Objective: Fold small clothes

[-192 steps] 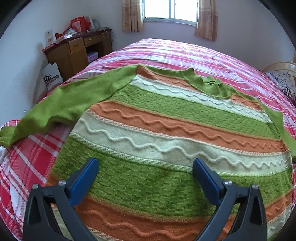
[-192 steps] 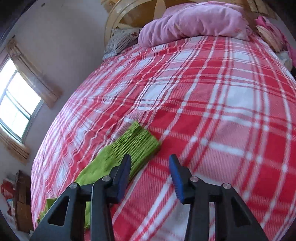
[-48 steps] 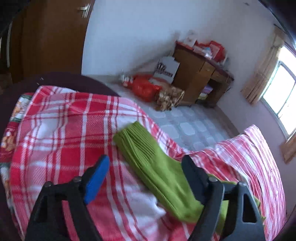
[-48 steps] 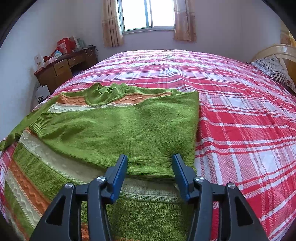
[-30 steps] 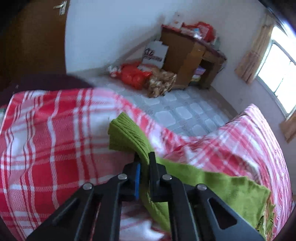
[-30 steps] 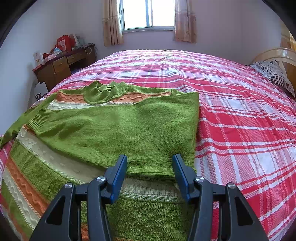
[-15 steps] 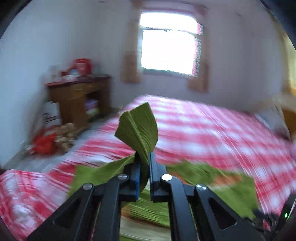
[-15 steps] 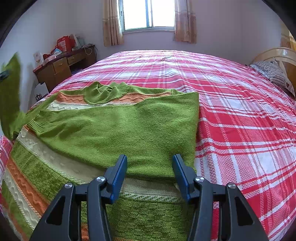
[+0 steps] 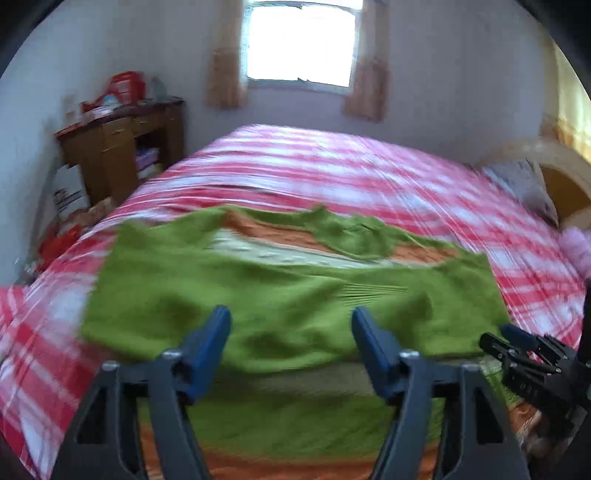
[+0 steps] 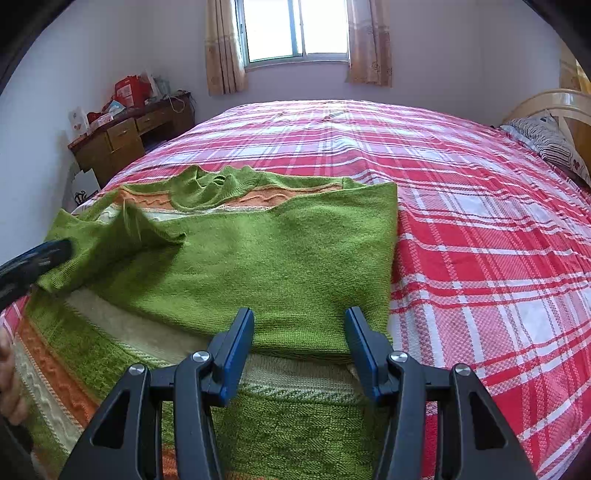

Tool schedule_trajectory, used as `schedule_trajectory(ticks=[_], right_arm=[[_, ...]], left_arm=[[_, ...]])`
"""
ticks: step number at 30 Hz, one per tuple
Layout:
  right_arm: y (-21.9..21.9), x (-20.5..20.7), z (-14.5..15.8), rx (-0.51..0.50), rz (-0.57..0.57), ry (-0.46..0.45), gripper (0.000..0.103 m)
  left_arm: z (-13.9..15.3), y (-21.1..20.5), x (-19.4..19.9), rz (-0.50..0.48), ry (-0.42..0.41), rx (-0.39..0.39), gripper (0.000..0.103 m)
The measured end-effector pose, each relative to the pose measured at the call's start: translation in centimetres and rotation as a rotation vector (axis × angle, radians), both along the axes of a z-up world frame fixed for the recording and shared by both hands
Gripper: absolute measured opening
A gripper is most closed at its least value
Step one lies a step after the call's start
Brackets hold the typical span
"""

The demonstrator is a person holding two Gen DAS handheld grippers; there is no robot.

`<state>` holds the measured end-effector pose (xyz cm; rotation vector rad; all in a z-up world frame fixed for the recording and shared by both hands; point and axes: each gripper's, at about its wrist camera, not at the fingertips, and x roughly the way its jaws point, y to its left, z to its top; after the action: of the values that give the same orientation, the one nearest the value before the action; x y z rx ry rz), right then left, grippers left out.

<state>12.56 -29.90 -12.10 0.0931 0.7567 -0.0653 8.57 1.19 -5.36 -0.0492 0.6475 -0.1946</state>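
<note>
Right wrist view: my right gripper (image 10: 299,347) hangs with its jaws wide apart and nothing between them, over the near edge of the folded-over green sleeve (image 10: 258,258).
Left wrist view: my left gripper (image 9: 291,343) also stands wide and carries nothing; the picture is motion-blurred, so I read fine detail from the other camera.
Sweater: the striped knit sweater (image 10: 122,354) lies flat on the bed (image 10: 480,229), at its near left part, collar (image 10: 210,188) toward the far window (image 10: 295,29).
Sleeves: both lie across the chest; the left one (image 10: 110,247) is rumpled, with its cuff standing up in a loose peak.
Risk, loose cuff: I judge that the peaked cuff could flop back off the body if the next fold lifts the hem quickly, since nothing pins it.
Risk, bulk: folding over that lump would likely leave a crooked, thick bundle.
Risk, snag: the open knit may catch on a gripper tip if I drag rather than lift.
Risk, uneven grasp: the two grippers sit at different spots along the hem; pinching at unequal places would skew the fold line.
Risk, edge: the sweater's left side lies near the bed's left edge, so a pull that way could slide it off.
</note>
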Motion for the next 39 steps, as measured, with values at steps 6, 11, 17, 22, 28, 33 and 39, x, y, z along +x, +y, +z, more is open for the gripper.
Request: schedule_trajectory(ticks=[6, 11, 17, 22, 28, 33, 39], right_arm=[[-0.1, -0.1, 1.3, 0.056, 0.003, -0.019, 0.054], [2.2, 1.8, 3.5, 0.344, 0.115, -0.05, 0.054], [8.1, 7.7, 0.3, 0.271, 0.169, 0.105, 0.055], [12.8, 8.7, 0.5, 0.077, 0.23, 0.085, 0.01], [13.8, 9.0, 6.1, -0.032, 0.254, -0.028, 0.005], [11.8, 7.6, 14.6, -0.108, 0.216, -0.243, 0.005], [7.3, 7.5, 14.5, -0.206, 0.156, -0.232, 0.005]], left_arm=[[-2.3, 5.2, -0.3, 0.18, -0.005, 0.055, 0.071], [-5.2, 8.0, 0.3, 0.242, 0.097, -0.073, 0.071], [-5.6, 8.7, -0.2, 0.22, 0.075, -0.147, 0.075], [-5.7, 9.0, -0.4, 0.2, 0.07, -0.174, 0.082], [-5.6, 8.7, -0.2, 0.204, 0.072, -0.161, 0.082], [-5.6, 8.8, -0.3, 0.207, 0.071, -0.167, 0.082], [-5.6, 8.7, -0.3, 0.214, 0.072, -0.155, 0.082]])
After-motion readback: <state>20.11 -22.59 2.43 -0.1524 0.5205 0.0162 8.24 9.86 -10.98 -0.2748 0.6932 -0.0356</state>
